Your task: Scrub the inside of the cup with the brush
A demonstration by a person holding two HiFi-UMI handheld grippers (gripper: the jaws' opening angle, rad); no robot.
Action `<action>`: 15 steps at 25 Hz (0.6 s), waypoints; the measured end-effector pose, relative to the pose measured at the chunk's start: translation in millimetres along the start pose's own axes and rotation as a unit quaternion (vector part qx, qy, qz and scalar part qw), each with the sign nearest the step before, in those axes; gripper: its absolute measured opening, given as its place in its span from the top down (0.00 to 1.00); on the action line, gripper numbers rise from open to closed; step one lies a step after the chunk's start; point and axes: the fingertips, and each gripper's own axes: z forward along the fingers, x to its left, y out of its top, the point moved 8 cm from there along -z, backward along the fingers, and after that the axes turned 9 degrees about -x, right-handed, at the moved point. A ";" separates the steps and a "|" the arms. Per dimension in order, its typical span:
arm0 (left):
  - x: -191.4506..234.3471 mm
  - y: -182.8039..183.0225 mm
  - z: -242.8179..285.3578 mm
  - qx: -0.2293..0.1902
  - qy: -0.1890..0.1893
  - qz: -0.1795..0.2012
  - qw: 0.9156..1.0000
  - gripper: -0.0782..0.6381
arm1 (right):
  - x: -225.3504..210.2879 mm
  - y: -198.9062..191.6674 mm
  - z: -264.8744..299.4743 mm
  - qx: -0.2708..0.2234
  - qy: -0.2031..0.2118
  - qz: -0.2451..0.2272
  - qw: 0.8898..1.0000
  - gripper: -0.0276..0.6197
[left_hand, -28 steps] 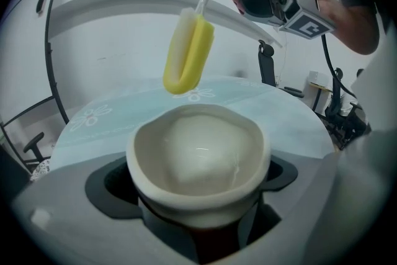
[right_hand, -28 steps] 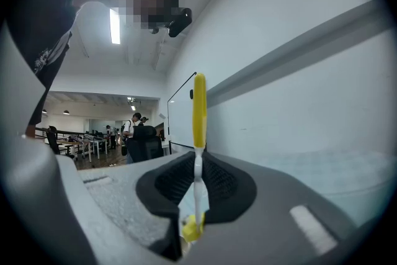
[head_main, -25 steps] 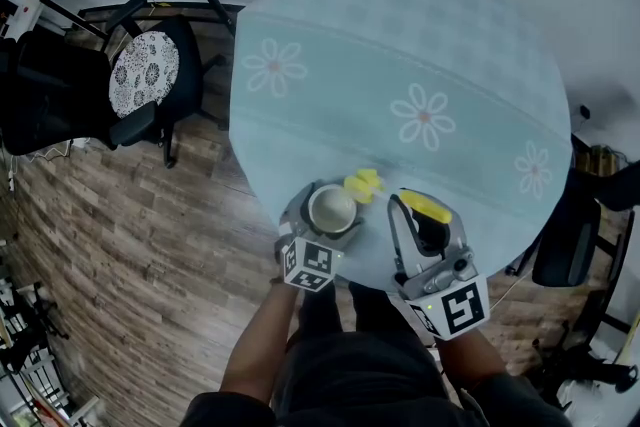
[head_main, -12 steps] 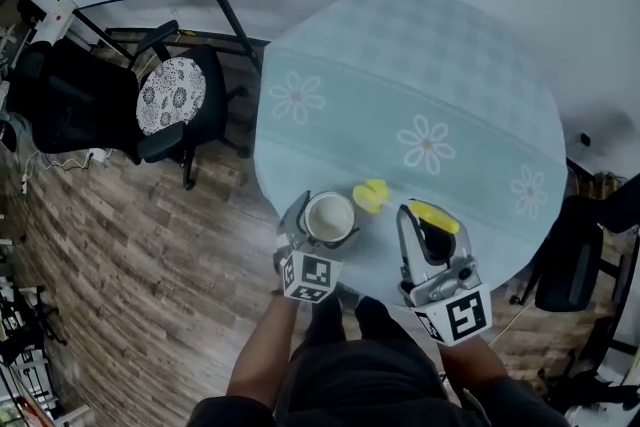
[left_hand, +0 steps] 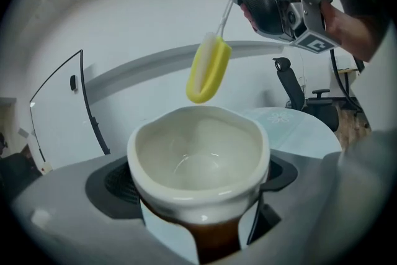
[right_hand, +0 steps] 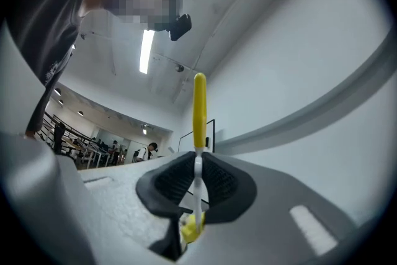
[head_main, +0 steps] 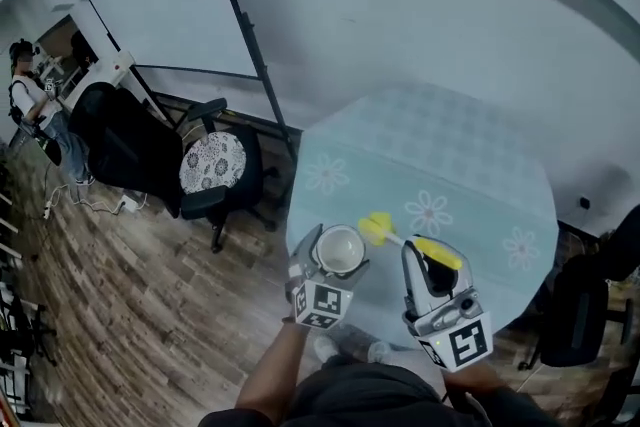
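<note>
Head view: left claw (head_main: 330,267) clenched on white cup (head_main: 340,248) at near edge of round floral surface (head_main: 470,185); right claw (head_main: 428,267) grasps yellow brush (head_main: 378,228), head just beside cup rim. Left gripper view: cup upright between jaws, brush head above rim, not inside. Right gripper view: jaws clamped on brush's thin white shaft.

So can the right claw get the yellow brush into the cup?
Probably yes. The cup, held by the left claw, has nothing over its mouth, and the brush in the right claw hangs close by its rim, nothing between.
</note>
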 end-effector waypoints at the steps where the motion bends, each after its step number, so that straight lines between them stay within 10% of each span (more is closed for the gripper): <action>1: 0.9 8.7 -3.7 -0.005 0.003 0.005 1.000 0.11 | 5.0 12.3 0.5 -0.012 0.006 -0.004 1.000 0.90; 15: -2.8 56.9 -26.0 -0.029 0.029 0.030 0.999 0.11 | 46.8 73.6 -13.5 -0.048 0.065 -0.005 0.997 0.90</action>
